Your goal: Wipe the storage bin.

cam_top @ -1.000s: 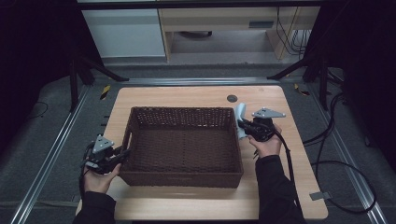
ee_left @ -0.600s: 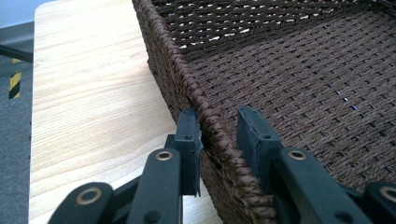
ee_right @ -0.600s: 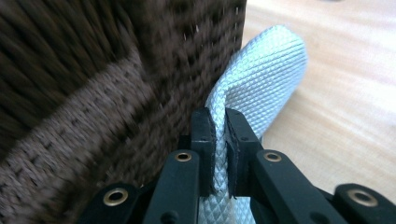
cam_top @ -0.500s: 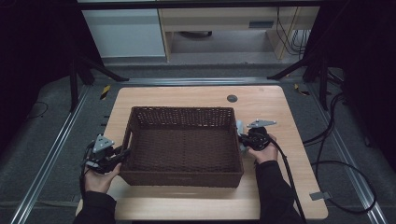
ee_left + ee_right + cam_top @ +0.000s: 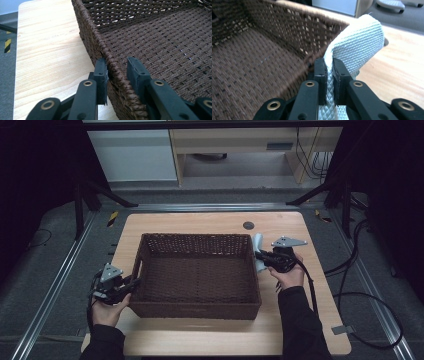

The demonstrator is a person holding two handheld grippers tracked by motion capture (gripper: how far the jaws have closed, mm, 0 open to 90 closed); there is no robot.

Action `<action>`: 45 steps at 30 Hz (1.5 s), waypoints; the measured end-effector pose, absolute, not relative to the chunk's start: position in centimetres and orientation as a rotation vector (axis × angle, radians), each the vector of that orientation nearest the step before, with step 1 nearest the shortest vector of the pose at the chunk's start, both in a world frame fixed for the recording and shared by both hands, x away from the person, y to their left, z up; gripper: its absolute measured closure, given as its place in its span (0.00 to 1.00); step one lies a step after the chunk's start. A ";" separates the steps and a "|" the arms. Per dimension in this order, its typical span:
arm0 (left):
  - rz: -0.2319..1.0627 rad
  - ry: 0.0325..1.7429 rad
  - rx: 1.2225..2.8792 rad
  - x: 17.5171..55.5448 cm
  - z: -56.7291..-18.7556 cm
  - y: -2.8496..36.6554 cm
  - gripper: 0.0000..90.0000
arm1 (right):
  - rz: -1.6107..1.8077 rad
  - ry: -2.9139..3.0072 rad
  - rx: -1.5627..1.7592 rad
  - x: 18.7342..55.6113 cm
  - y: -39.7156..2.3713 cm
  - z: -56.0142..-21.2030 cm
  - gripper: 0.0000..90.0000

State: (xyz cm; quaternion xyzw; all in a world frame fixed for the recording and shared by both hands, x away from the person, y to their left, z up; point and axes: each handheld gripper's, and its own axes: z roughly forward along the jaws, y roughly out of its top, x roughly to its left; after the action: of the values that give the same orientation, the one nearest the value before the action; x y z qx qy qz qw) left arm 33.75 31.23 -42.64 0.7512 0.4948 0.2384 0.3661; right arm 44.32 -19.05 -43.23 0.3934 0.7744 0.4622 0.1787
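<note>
A dark brown woven basket (image 5: pixel 195 237) stands in the middle of the wooden table (image 5: pixel 300 320). My left gripper (image 5: pixel 134 282) straddles the basket's left wall; in the left gripper view its jaws (image 5: pixel 116 72) clamp the braided rim (image 5: pixel 100 42), one outside and one inside. My right gripper (image 5: pixel 259 255) is at the basket's right wall, shut on a pale grey woven cloth (image 5: pixel 257 242). In the right gripper view the cloth (image 5: pixel 359 40) rises from between the jaws (image 5: pixel 330 72) and folds over, with the basket's inside (image 5: pixel 262 50) to its left.
A dark round grommet (image 5: pixel 248 225) sits in the tabletop behind the basket. Black cables (image 5: pixel 350 295) trail off the table's right side. Metal rails (image 5: pixel 50 295) run along the floor on the left, and cabinets (image 5: pixel 135 150) stand at the back.
My right hand has carried the cloth a little to the left, up against the basket's right wall. The left gripper and the basket have stayed where they were.
</note>
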 end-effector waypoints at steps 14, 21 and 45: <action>0.665 1.281 1.930 34.4 -42.6 31.0 0.65 | 1.154 2.294 1.226 44.1 -19.5 -48.4 0.93; 0.684 1.275 1.941 34.1 -42.4 31.0 0.57 | 1.329 2.160 1.149 43.2 -20.5 -44.5 0.93; 0.601 1.265 1.920 33.7 -42.4 31.2 0.73 | 1.176 2.324 1.159 42.0 -19.4 -47.8 0.93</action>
State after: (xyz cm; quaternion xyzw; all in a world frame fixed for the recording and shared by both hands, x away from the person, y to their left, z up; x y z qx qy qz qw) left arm 33.68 31.16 -42.41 0.7494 0.4939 0.2347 0.3733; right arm 41.97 -19.40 -47.80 0.4021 0.8067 0.4081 0.1449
